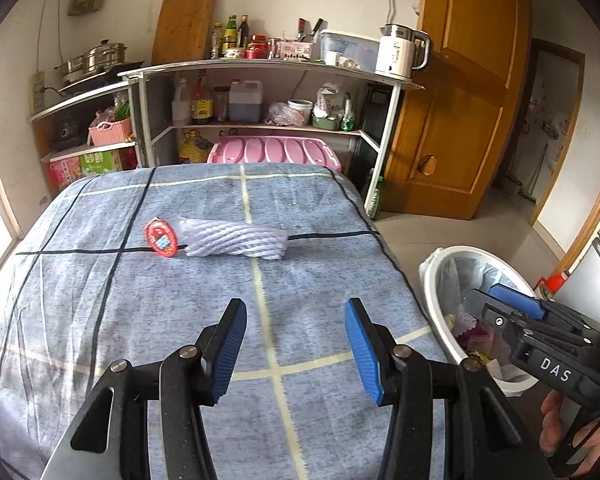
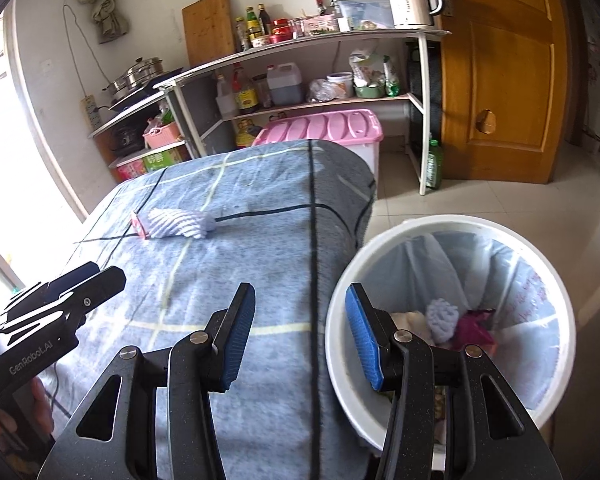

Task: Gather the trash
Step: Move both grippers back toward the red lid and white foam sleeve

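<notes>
Both your left gripper (image 1: 296,346) and right gripper (image 2: 300,334) are spread and empty; some trash already lies in the bin (image 2: 452,226), but the foam net (image 1: 236,238) remains on the bed (image 1: 180,320), well apart from the bin.

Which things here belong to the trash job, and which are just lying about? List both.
Job: white foam net sleeve with red label on the blue cloth; white trash bin beside it, already holding scraps.

Lying about: kettle, pink storage box, cutting board, steamer pot.
</notes>
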